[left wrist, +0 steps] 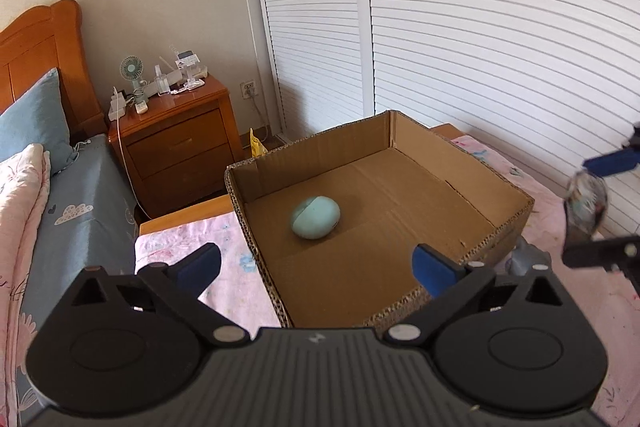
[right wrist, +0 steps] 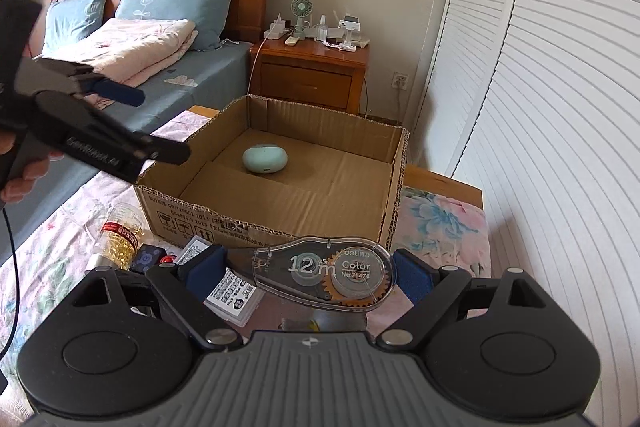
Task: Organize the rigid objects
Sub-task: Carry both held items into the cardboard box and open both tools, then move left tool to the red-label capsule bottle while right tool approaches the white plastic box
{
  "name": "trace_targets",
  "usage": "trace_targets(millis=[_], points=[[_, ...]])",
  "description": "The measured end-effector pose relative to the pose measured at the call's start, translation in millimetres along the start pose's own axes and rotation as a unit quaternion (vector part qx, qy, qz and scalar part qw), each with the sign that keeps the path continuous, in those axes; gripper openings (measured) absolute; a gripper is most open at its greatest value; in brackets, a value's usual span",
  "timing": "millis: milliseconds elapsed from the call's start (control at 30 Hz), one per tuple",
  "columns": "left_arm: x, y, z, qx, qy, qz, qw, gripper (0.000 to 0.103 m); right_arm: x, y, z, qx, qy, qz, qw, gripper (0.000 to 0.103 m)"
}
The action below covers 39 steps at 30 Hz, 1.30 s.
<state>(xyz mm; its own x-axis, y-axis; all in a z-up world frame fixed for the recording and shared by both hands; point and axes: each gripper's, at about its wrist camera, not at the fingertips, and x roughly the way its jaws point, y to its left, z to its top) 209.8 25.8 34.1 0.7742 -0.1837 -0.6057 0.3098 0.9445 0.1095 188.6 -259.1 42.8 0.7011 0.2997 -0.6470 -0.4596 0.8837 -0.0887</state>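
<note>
Bedroom; floral cloth [right wrist: 48, 247] covers low table. Left gripper [left wrist: 316, 269]: jaws spread wide, empty, above cardboard box [right wrist: 256, 215] near edge. Teal case [left wrist: 316, 212] already on box floor. Right gripper [right wrist: 306, 271]: jaws closed on clear tape dispenser [right wrist: 324, 273], lifted short of box, over leftover clutter. Risk: curved slick shell pivots or slips from pads; low carry clips box wall; grippers close together, may collide.

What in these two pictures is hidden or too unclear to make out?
- Right wrist view: items behind the correction tape dispenser held in the right gripper; its body and the fingers cover them.
- Right wrist view: the capsule bottle, its label too small to read.
- Left wrist view: the right gripper's load, blurred at the frame edge.
- Both views: the cardboard box wall hides the near floor.
</note>
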Motion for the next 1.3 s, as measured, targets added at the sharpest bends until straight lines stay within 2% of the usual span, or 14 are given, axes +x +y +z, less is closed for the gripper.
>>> trace_targets(millis=[167, 233, 400, 467, 633, 667, 733, 1033, 1300], points=[[-27.6, -8.3, -26.4, -0.001, -0.015, 0.017, 0.9997, 0.102, 19.4, -4.1, 24.4, 0.007, 0.007, 0.010, 1.000, 0.092], [-32.4, -10.9, -37.8, -0.008, -0.008, 0.023, 0.9997, 0.102, 33.3, -5.7, 36.3, 0.013, 0.017, 0.016, 1.000, 0.092], [-38.8, -4.4, -66.8, -0.080, 0.014, -0.002, 0.9967, 0.102, 75.1, -6.7, 63.3, 0.016, 0.040, 0.012, 0.999, 0.092], [-40.4, -1.8, -76.9, -0.101, 0.014, 0.004, 0.9948, 0.102, 93.1, -6.5, 72.4, 0.016, 0.053, 0.007, 0.998, 0.092], [-46.2, -0.6, -93.0, -0.094, 0.009, 0.026, 0.9952, 0.102, 137.2, -8.1, 95.6, 0.027, 0.069, -0.018, 0.997, 0.093], [-45.9, -0.5, -94.2, -0.093, 0.011, 0.028, 0.9952, 0.102, 142.9, -8.5, 99.1, 0.030, 0.069, -0.026, 0.997, 0.093], [-44.9, 1.4, -95.8, -0.095, 0.013, 0.029, 0.9950, 0.102, 152.2, -9.7, 104.1, 0.034, 0.073, -0.037, 0.996, 0.102], [-48.2, 6.2, -100.3, -0.105, 0.020, 0.023, 0.9941, 0.102, 123.2, 2.3, 87.8, 0.033, 0.072, -0.024, 0.997, 0.103], [-61.8, -8.1, -101.4, -0.080, 0.015, 0.035, 0.9961, 0.102, 77.4, 16.4, 48.2, 0.038, 0.058, -0.020, 0.997, 0.103]])
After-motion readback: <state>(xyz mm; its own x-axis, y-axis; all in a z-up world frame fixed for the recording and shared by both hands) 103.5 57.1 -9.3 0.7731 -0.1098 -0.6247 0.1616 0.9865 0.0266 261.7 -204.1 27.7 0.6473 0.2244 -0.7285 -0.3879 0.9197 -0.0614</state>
